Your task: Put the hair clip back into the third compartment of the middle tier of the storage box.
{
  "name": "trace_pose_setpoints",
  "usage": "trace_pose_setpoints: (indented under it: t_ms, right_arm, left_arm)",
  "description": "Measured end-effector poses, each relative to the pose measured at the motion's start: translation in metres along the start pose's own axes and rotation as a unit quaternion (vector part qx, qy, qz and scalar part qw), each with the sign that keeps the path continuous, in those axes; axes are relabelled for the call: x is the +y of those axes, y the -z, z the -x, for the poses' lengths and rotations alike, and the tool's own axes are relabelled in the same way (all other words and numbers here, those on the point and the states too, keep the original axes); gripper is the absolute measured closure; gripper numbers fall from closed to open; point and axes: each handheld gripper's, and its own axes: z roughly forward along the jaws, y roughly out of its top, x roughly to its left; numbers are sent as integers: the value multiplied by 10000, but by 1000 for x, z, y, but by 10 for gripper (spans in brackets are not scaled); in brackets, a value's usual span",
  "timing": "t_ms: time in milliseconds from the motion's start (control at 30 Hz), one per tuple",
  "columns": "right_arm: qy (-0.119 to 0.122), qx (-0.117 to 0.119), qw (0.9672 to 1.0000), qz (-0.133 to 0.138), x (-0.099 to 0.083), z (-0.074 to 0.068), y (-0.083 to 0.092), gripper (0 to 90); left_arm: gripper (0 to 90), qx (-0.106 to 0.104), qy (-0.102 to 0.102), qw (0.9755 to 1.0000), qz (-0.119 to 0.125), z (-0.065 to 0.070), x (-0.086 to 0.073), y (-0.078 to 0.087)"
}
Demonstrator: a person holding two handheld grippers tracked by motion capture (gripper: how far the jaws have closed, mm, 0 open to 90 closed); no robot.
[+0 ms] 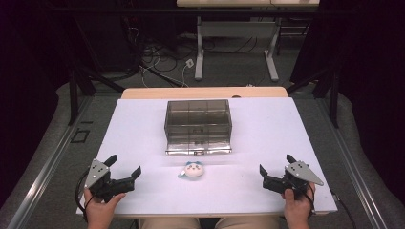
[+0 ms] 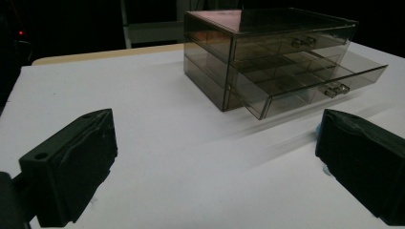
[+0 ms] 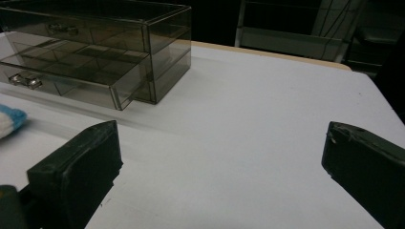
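We hold the left gripper (image 1: pixel 126 168) at about seven o'clock on the white worktop (image 1: pixel 267 129), its fingers spread wide with nothing between them. In the left gripper view those two black fingers (image 2: pixel 71 167) stand far apart over bare white surface. We hold the right gripper (image 1: pixel 276 169) at about five o'clock, fingers likewise wide and holding nothing; the right gripper view shows them (image 3: pixel 76 167) parted over the worktop.

Between the two grippers, near six o'clock and a little farther in, lies the small plush toy (image 1: pixel 192 170), white with a blue top, well apart from both sets of fingers. A blue and white edge of it (image 3: pixel 9 119) shows at the left border of the right gripper view.

Just beyond the toy, toward twelve o'clock at the middle of the worktop, stands the smoky transparent drawer box (image 1: pixel 198 119). Its lower drawer (image 2: pixel 305 90) is pulled out toward us, while the upper drawer (image 2: pixel 286 45) sits closed. The open drawer's front is near the toy, not touching it.
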Motion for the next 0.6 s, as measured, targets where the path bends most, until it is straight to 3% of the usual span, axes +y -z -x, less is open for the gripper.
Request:
trace_pose_setpoints:
  t_ms: [133, 600]
  right_arm:
    - [4, 143, 9999, -55, -3, -2, -2, 0]
    - [72, 227, 9997, -91, -9, -7, -5, 0]
  left_arm:
    - [6, -109, -22, 9999, -11, 5, 0, -2]
    - [22, -382, -91, 9991, -134, 16, 0, -12]
